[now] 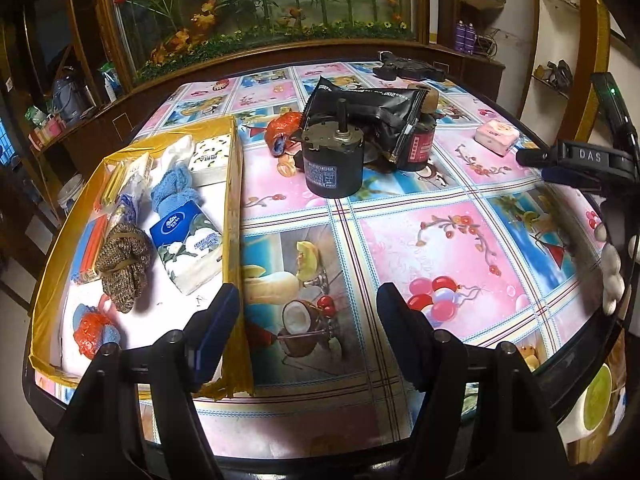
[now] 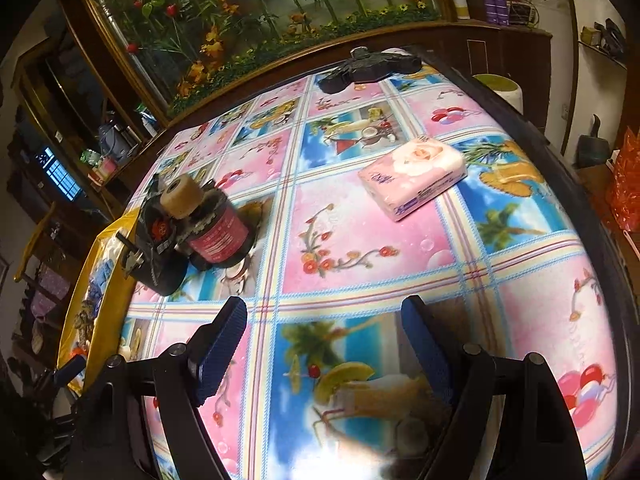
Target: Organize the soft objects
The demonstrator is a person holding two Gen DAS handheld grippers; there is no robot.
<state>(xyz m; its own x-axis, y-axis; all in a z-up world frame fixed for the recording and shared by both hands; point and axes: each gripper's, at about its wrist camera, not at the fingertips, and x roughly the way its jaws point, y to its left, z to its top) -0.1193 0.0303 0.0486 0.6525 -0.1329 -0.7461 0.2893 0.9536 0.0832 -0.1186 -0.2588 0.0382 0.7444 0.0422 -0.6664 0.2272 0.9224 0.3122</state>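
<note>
A pink tissue pack [image 2: 412, 176] lies flat on the patterned tablecloth, ahead of and slightly right of my right gripper [image 2: 326, 312]. That gripper is open and empty, well short of the pack. In the left wrist view the same pack [image 1: 497, 136] sits far right, with the right gripper [image 1: 540, 166] just beyond it at the edge. My left gripper [image 1: 308, 312] is open and empty beside the right wall of a yellow-taped box [image 1: 234, 200]. The box holds a blue-and-white tissue pack [image 1: 186, 248], a blue knit cloth [image 1: 174, 194], a brown knit piece [image 1: 124, 264] and an orange mesh ball [image 1: 90, 332].
A black motor [image 1: 332, 160], a black pouch [image 1: 368, 112], a red-labelled cylinder [image 1: 420, 148] and an orange mesh bundle [image 1: 282, 130] cluster mid-table. A black object [image 2: 368, 66] lies at the far edge. A gloved hand [image 1: 612, 268] shows at right. A wooden cabinet stands behind the table.
</note>
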